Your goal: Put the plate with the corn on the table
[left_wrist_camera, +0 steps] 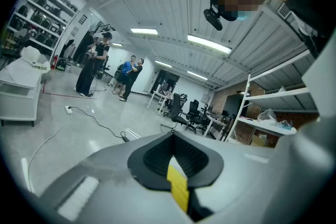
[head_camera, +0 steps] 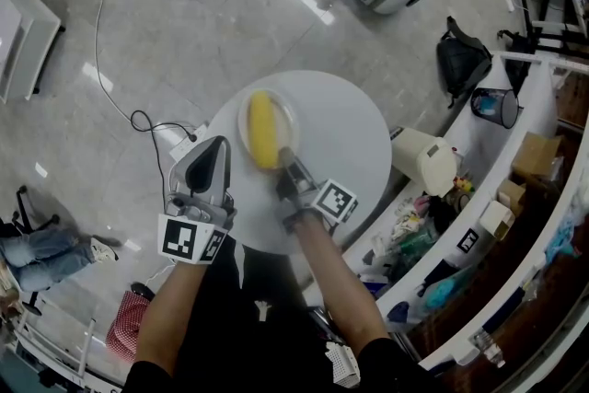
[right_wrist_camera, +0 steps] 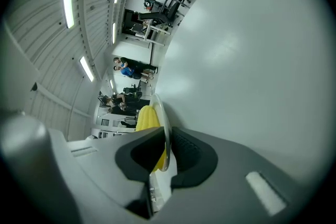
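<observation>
- Plate: round, shallow, thin-rimmed, pale and glossy. It is over the left part of the bench; I cannot tell whether it rests flat.
- Corn: one yellow cob, long and rounded, with ribbed kernel rows. It lies lengthwise on the plate.
- Bench: round top, smooth matte white.
- My right gripper: grey shell with black ridged pads, jaws clamped on the plate's near rim.
- My left gripper: same build, with a yellow strip between the pads. Its jaws are closed on nothing, and it sits at the bench's left edge, apart from the plate.

no text, label or number is readable.
</observation>
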